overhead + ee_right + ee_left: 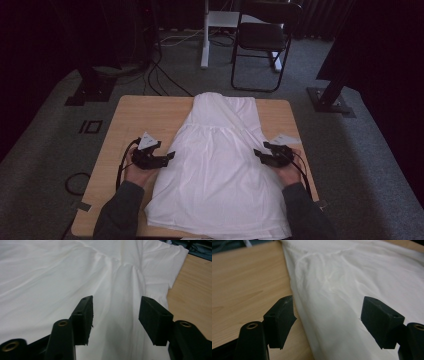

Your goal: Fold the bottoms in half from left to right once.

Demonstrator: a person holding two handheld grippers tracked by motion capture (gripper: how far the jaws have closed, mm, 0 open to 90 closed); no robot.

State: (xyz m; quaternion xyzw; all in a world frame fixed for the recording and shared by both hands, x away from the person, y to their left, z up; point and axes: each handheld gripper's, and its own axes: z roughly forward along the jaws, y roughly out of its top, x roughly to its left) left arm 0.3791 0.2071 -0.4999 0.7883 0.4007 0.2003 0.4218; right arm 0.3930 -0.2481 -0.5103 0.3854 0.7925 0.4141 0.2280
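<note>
White dress (220, 160), flat and lightly creased, lengthwise on wooden table (145, 112)

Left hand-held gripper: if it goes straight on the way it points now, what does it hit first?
Probably the white dress: the left hand-held gripper has its jaws open, astride the dress's side edge, with cloth directly ahead. Depth is unclear.

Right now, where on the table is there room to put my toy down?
Bare table shows at the far left corner beside the white dress, and a smaller patch at the far right corner. The middle is covered by the dress, with the left gripper and right gripper crowding its edges.
</note>
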